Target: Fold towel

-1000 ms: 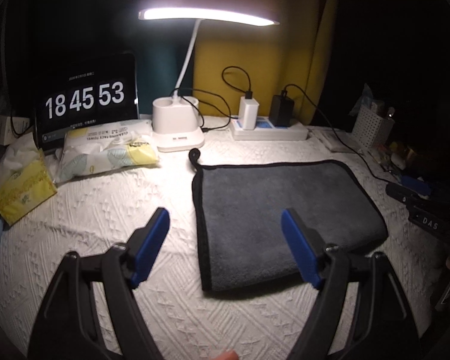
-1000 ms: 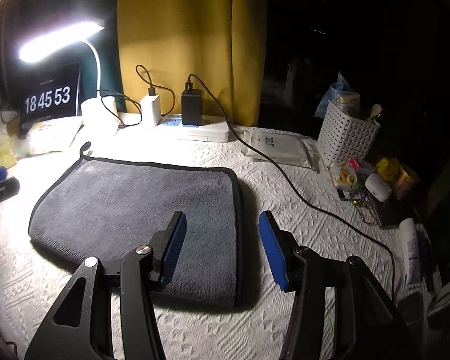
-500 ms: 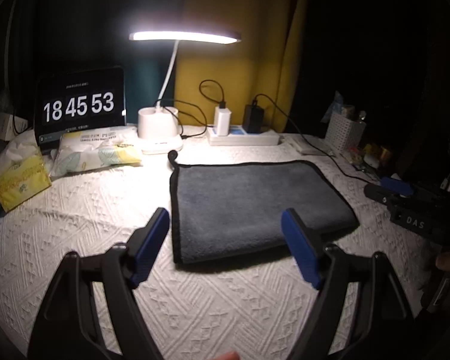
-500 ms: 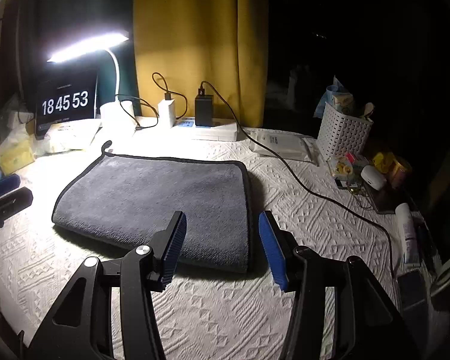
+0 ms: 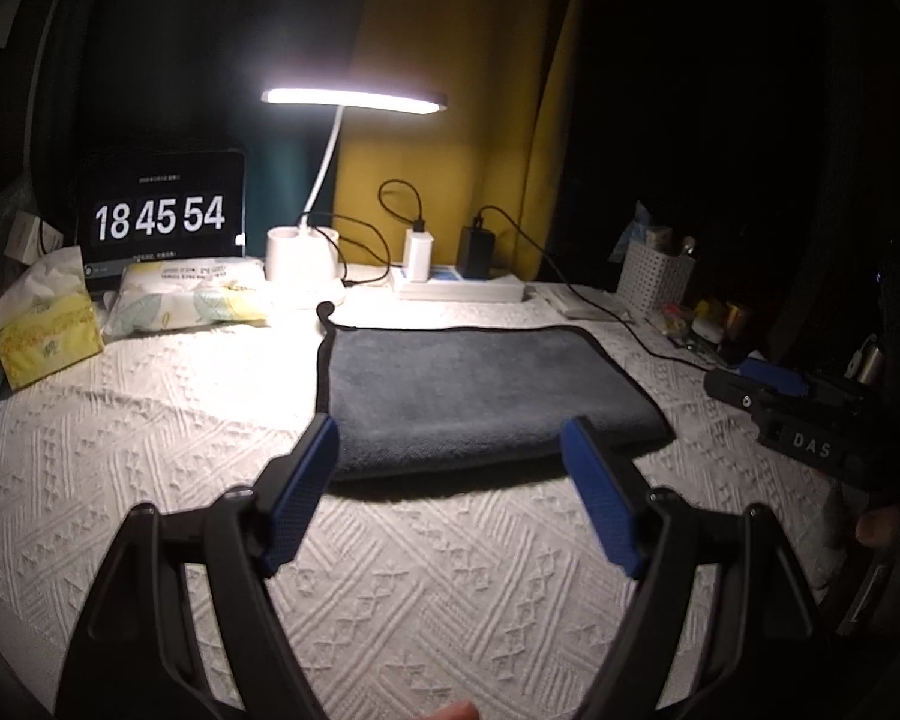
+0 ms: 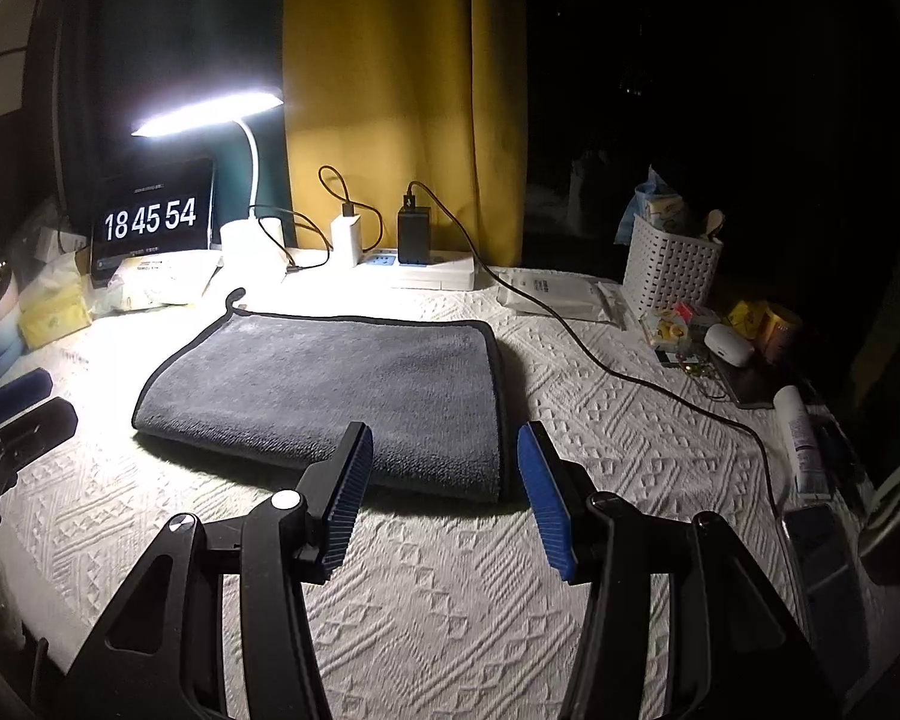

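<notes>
Towel (image 5: 480, 396), grey with a dark bound edge, lies folded flat in the middle of the white textured bedspread (image 5: 150, 420), its thick folded edge toward the cameras and a small hanging loop at its far left corner. The left gripper (image 5: 450, 468) hovers just short of that near edge, its blue-padded fingers spread wide and holding nothing. The right gripper (image 6: 444, 468) sits near the towel's near right corner, fingers likewise apart and empty (its dark body also shows at the right edge of the left wrist view).

Behind the towel a lit desk lamp (image 5: 354, 99) rises from a white base, with a power strip (image 5: 459, 288) carrying a white and a black charger just to its right. A digital clock (image 5: 161, 219) reading 18 45 54 stands at the far left, and a pack of wipes (image 5: 192, 300) lies in front of it. A white perforated basket (image 6: 669, 270) stands at the far right, with small items scattered near it.
</notes>
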Motion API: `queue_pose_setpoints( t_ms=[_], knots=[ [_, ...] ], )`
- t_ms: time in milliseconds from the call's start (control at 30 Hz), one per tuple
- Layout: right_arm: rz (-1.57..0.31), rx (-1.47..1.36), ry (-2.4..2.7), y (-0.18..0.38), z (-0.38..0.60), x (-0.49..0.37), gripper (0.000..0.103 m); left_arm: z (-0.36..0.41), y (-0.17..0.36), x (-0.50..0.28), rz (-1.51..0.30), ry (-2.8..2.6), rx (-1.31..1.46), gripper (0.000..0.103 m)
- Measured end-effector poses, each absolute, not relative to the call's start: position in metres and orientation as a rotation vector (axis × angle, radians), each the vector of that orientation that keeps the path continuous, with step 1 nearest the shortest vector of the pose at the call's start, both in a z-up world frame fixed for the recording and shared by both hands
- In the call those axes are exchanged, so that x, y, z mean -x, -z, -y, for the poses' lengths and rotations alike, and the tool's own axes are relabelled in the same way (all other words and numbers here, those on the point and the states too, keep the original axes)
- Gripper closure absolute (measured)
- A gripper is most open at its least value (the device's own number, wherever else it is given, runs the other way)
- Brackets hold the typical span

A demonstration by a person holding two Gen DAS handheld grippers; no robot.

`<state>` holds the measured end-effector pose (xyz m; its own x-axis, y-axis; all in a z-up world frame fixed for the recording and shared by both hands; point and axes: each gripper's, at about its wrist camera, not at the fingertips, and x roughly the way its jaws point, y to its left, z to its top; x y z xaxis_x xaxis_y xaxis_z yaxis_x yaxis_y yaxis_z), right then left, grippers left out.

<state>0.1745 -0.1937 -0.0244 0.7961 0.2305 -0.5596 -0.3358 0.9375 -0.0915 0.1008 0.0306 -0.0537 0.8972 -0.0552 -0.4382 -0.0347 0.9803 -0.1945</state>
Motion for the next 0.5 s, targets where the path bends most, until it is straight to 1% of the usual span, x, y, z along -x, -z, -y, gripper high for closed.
queue_pose_setpoints(
  t_ms=[500],
  knots=[
    [-0.507, 0.182, -0.340, 0.024, 0.190, -0.129, 0.050, -0.026, 0.047, -0.064, -0.393, 0.044, 0.226, 0.025]
  ],
)
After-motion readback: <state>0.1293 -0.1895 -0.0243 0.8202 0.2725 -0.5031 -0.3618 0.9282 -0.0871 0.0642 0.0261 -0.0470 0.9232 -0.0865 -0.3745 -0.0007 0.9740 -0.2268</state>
